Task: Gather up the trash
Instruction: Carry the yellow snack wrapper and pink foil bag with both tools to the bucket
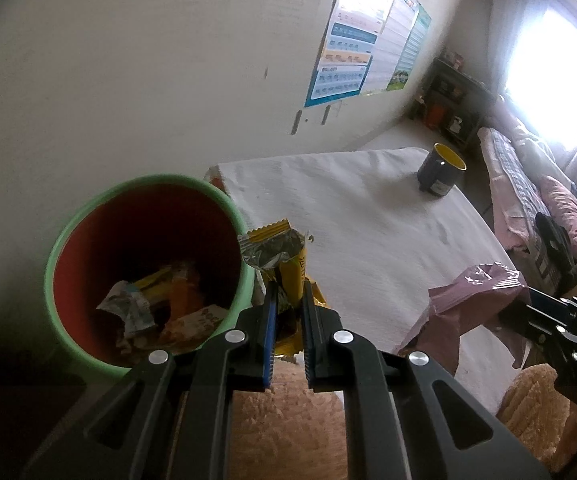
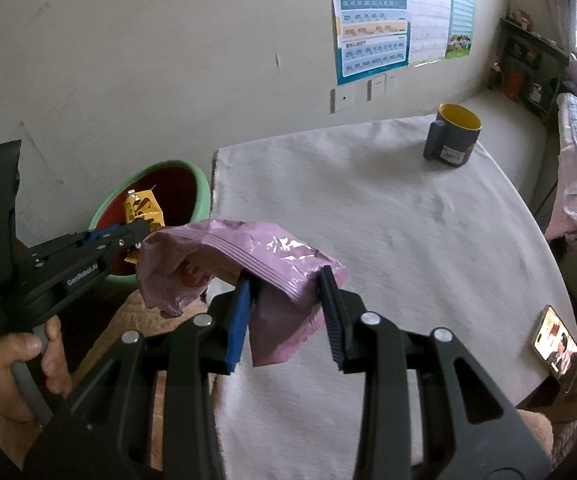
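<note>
The bin (image 1: 60, 248) is mint green outside and red-brown inside. The wrapper (image 1: 284, 264) is yellow with a silver lining. The bag (image 2: 248, 256) is pale purple. The surface (image 2: 408, 220) is covered in off-white cloth. The mug (image 2: 454, 136) is dark grey with a yellow inside. The fingers (image 2: 237, 320) are black with blue pads. The posters (image 2: 372, 20) carry blue, orange and pink bands.

It was a room in a home. Learning posters (image 2: 372, 24) hung on the wall, a mug (image 2: 453, 135) sat on the cloth-covered worktop (image 2: 408, 220), and a bed with pink blankets (image 1: 528, 184) stood by the bright window (image 1: 556, 80).
</note>
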